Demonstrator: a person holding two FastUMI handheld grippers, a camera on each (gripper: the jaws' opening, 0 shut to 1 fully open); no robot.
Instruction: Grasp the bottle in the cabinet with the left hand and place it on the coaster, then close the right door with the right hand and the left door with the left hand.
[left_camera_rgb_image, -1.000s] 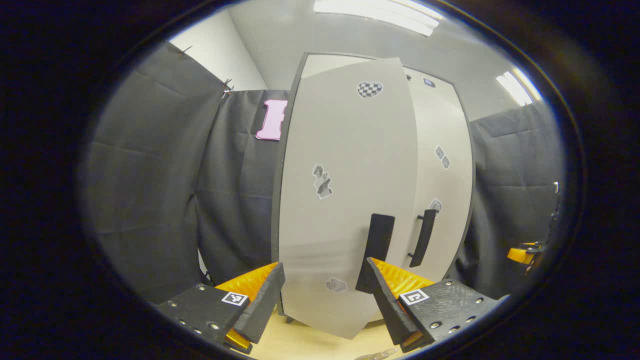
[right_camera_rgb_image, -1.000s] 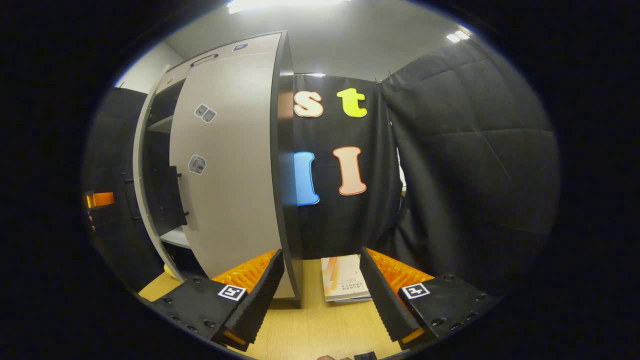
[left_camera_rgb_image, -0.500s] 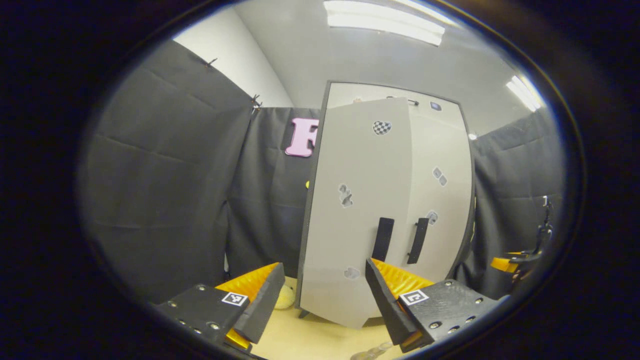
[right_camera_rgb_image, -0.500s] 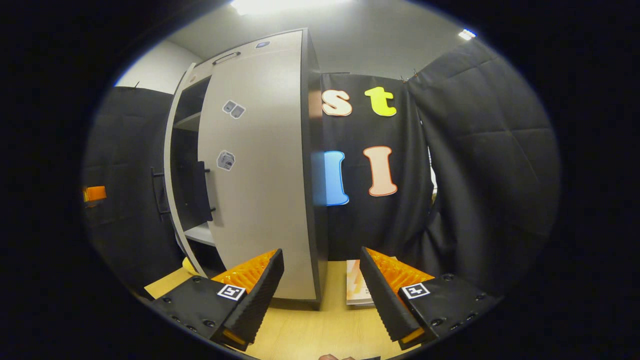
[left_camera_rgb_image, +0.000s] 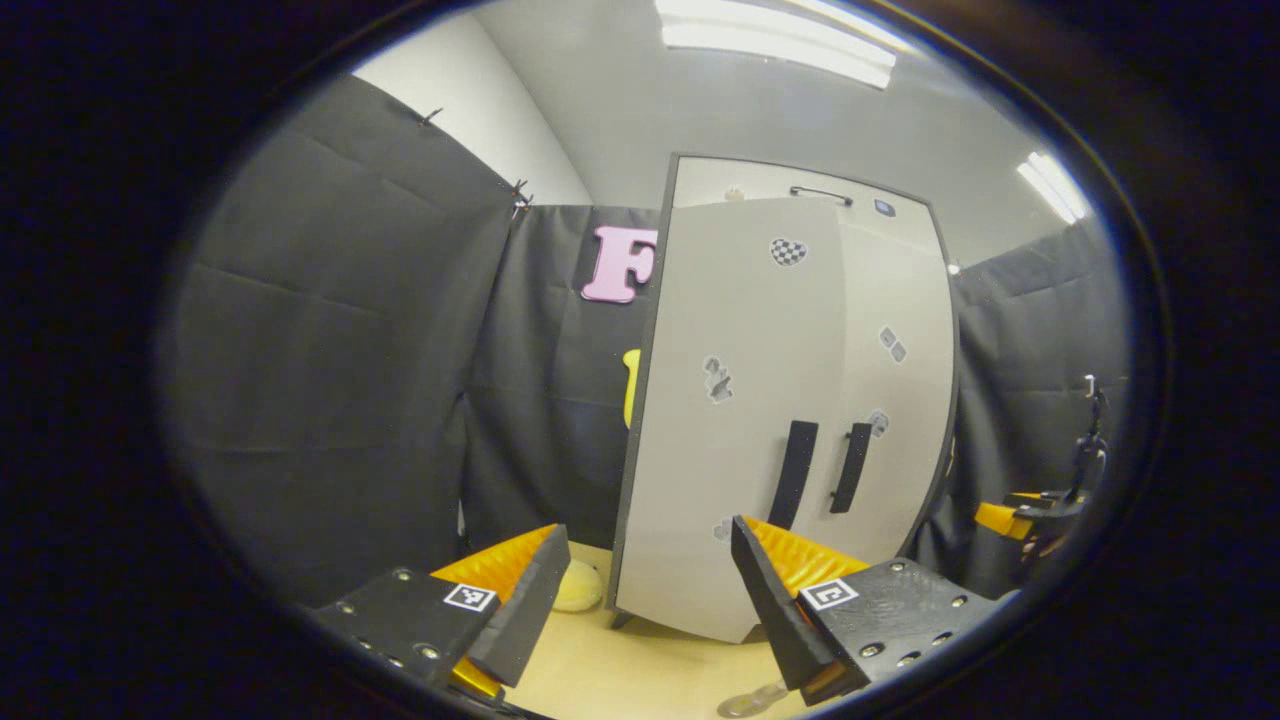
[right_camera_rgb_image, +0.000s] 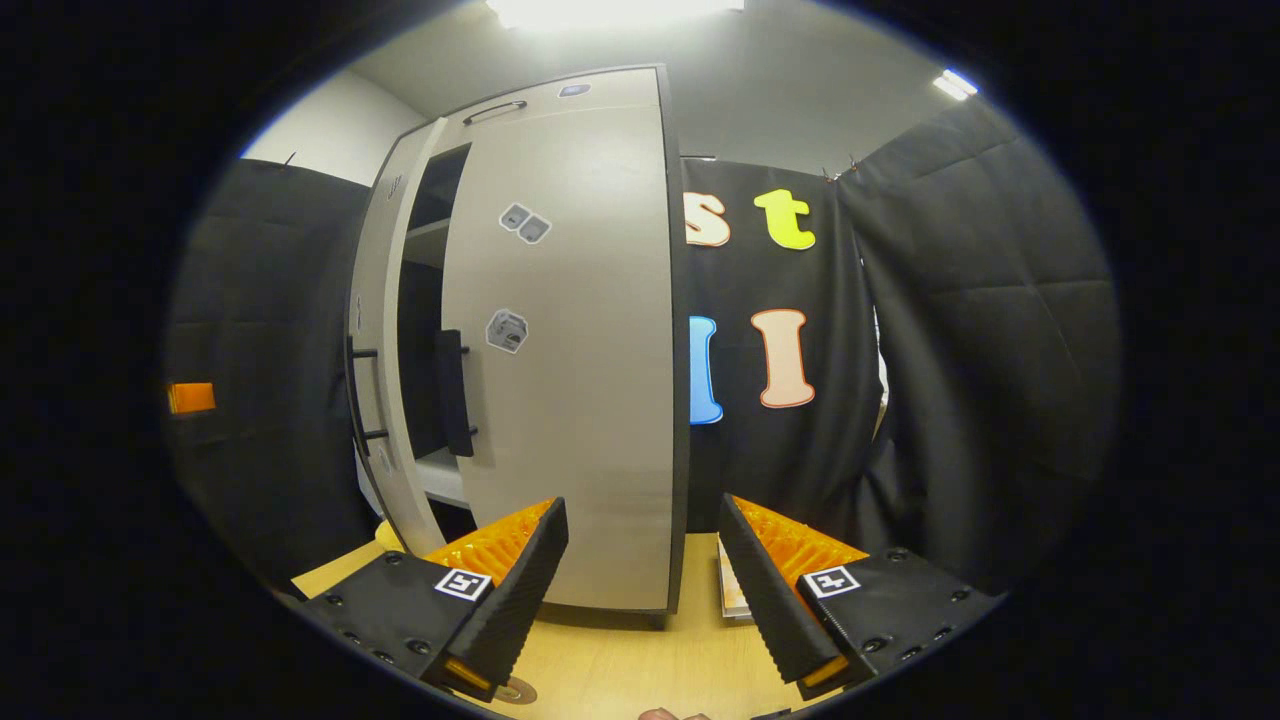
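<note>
While you face the cabinet (left_camera_rgb_image: 790, 400), no writing on it can be read: its grey doors carry only small stickers, one of them a checkered heart (left_camera_rgb_image: 787, 251), and each of your gripper fingers bears a square black-and-white marker tag. Your left gripper (left_camera_rgb_image: 640, 600) hangs in front of the cabinet, jaws spread wide with nothing between them, its fingers aimed at the lower part of the left door (left_camera_rgb_image: 730, 420). From there that door looks nearly flush with the right door (left_camera_rgb_image: 895, 400), the two black handles (left_camera_rgb_image: 800, 473) standing side by side. Your right gripper (right_camera_rgb_image: 643, 580) sits off the cabinet's right front corner, jaws likewise spread and empty. In the right gripper view the left door stands slightly ajar, with a dark gap and shelf edges between it and the right door. The wooden table (right_camera_rgb_image: 620, 660) runs under the cabinet, and a booklet (right_camera_rgb_image: 728, 590) lies beside the cabinet's right side. The bottle and coaster cannot be made out for certain. Your other gripper shows as an orange patch (left_camera_rgb_image: 1000, 517) right of the cabinet.
</note>
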